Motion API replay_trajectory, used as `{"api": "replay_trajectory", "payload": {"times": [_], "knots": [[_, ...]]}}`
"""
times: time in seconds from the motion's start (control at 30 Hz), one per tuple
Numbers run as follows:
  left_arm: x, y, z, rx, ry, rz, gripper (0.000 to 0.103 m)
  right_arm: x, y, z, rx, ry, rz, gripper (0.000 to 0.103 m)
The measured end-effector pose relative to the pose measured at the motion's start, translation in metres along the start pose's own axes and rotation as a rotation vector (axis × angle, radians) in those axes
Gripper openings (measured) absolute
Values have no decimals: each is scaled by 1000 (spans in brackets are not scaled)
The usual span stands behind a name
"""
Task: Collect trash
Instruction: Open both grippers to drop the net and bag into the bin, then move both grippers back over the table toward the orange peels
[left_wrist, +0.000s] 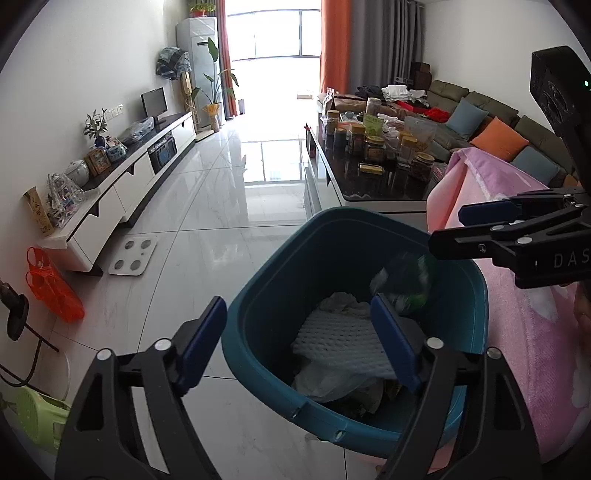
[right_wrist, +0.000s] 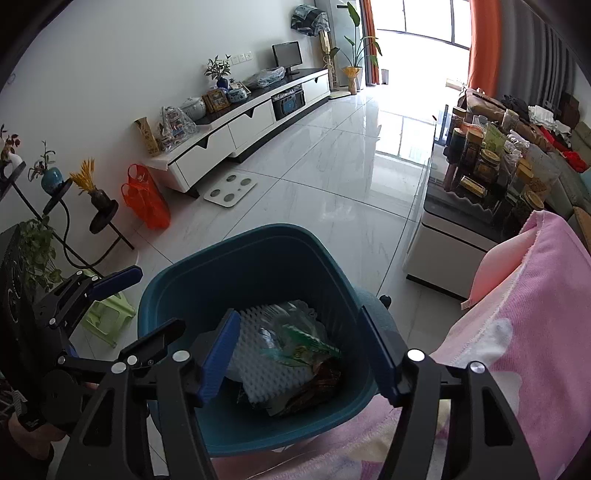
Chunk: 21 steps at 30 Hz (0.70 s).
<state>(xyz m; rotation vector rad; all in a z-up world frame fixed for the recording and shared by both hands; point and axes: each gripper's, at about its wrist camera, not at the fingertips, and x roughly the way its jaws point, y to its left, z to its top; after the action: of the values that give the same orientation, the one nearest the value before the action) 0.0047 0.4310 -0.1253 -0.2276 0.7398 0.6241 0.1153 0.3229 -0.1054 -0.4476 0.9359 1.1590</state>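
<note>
Over the teal bin (right_wrist: 258, 266), both my tongs hang released and empty. Left gripper (left_wrist: 299, 343) spread wide across the near rim, nothing between its pads. Inside: white foam netting (left_wrist: 343, 343), crumpled clear plastic wrapper (right_wrist: 295, 336), brownish scraps beneath. Right gripper (right_wrist: 299, 358) gaping above that wrapper, apparently just dropped. I judge this load deposited; pink blanket (right_wrist: 517, 314) alongside. Any trash left elsewhere isn't visible from here.

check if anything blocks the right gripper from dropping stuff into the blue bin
Nothing visible does. The right gripper hangs open above the uncovered blue bin, which already holds white foam and a clear bottle.
</note>
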Motion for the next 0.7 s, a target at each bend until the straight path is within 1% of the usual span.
{"api": "replay_trajectory", "payload": {"times": [0.03, 0.1, 0.23, 0.3, 0.37, 0.43, 0.6, 0.7], "knots": [[-3, 2, 0, -8, -11, 10, 89, -1, -1, 1, 4, -5, 6, 75], [-13, 8, -1, -24, -34, 28, 96, -4, -1, 1, 11, -21, 16, 78], [-32, 17, -2, -47, -71, 60, 97, -13, 1, 3, 11, -48, 16, 79], [-43, 21, -2, -58, -86, 65, 97, -21, 3, 2, 3, -73, 4, 80], [-54, 21, 0, -67, -109, 65, 97, -32, 3, 3, -2, -98, -6, 82], [-68, 20, 3, -74, -138, 58, 97, -45, 4, 1, -10, -129, -20, 86], [-99, 8, 15, -73, -204, 28, 97, -77, -7, -10, 8, -191, -41, 88], [-118, -5, 24, -71, -242, -8, 97, -95, -15, -20, 20, -226, -72, 92]]}}
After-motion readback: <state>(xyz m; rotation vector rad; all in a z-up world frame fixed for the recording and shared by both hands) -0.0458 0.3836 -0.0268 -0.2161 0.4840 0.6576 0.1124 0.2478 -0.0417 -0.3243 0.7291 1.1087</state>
